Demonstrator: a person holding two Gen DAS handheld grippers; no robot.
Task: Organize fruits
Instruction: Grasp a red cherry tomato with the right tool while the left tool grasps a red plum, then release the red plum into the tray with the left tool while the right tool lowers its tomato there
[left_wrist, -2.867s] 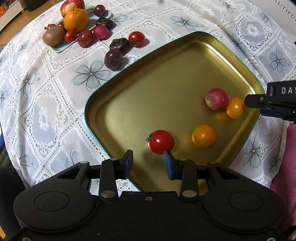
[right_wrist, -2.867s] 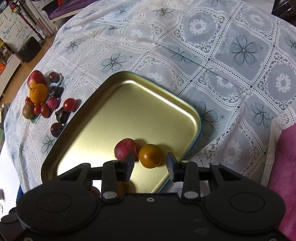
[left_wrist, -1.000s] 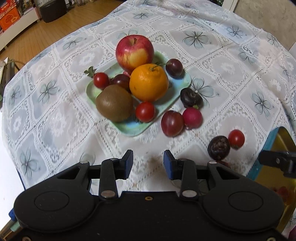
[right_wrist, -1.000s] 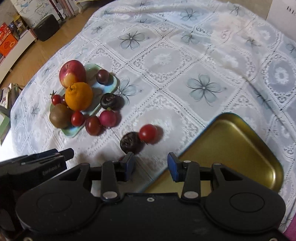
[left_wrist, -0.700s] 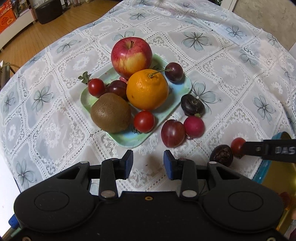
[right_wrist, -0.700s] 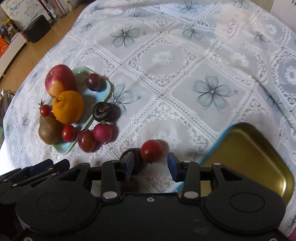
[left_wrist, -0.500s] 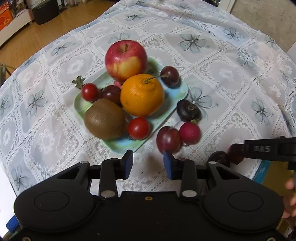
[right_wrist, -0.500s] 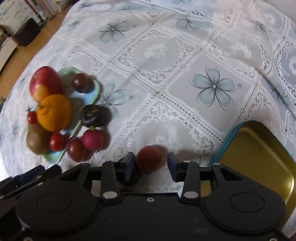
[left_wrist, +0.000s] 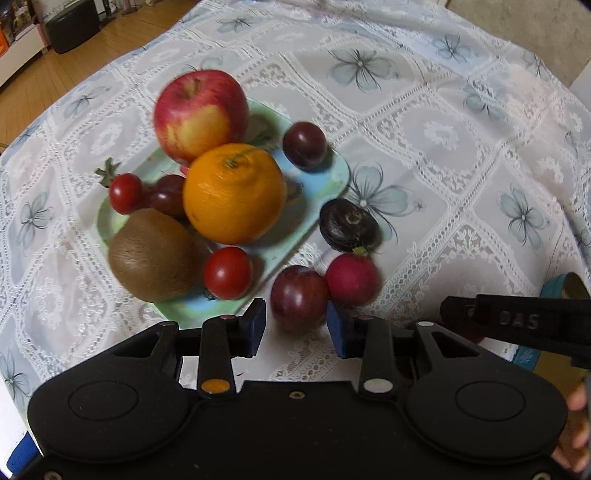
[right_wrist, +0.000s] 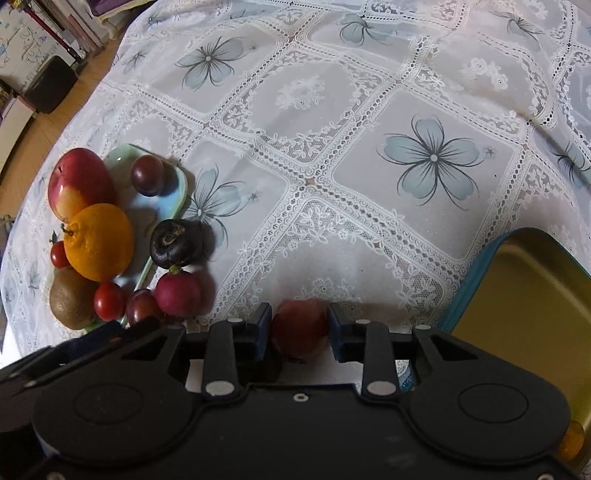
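A green plate (left_wrist: 334, 173) holds an apple (left_wrist: 201, 114), an orange (left_wrist: 234, 194), a kiwi (left_wrist: 151, 254), small tomatoes and plums. On the cloth beside it lie a dark fruit (left_wrist: 349, 225), a radish (left_wrist: 351, 278) and a plum (left_wrist: 299, 297). My left gripper (left_wrist: 295, 326) is open, with the plum just between its fingertips. My right gripper (right_wrist: 299, 334) is open around a red tomato (right_wrist: 299, 330) on the cloth; its pads do not press it. The gold tray (right_wrist: 524, 314) lies at the right.
The white lace tablecloth (right_wrist: 369, 147) covers the whole table. The right gripper's arm (left_wrist: 517, 323) crosses the left wrist view at the right, by the tray's blue rim (left_wrist: 554, 291). An orange fruit (right_wrist: 570, 441) peeks out in the tray. Floor and furniture lie beyond the far left edge.
Both grippers left the gold tray and moved over to the fruit plate. The left gripper closed in on the plum; the right gripper came down around the tomato.
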